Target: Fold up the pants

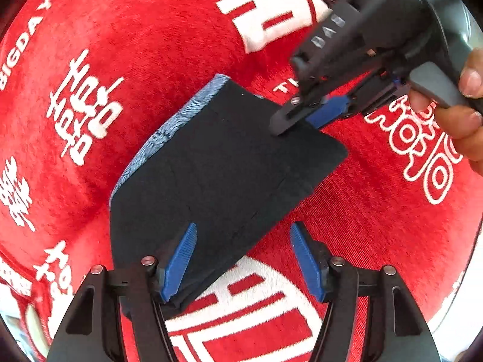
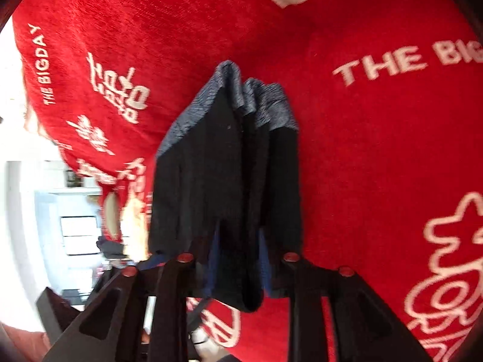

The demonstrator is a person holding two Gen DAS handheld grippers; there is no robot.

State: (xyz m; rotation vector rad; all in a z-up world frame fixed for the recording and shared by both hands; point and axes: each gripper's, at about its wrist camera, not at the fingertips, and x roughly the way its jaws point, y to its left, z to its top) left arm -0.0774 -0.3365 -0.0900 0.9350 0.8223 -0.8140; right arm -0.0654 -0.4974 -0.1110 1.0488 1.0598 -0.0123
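Left wrist view: folded dark pants [image 1: 223, 175] flat on red cloth [image 1: 145, 69] with white lettering. Left hand-held gripper [image 1: 243, 259] released, blue fingers [image 1: 181, 259] spread over near pants edge. Right hand-held gripper [image 1: 305, 114] clenched on far pants edge.

Right wrist view: right hand-held gripper [image 2: 238, 259] grasping pants [image 2: 211, 175], gray waistband [image 2: 265, 105] farthest away, over cloth [image 2: 362, 150].

Red cloth [image 1: 169, 39] w/ white lettering covers the surface; bright white room w/ shelving [image 2: 75, 211] behind, blurry.
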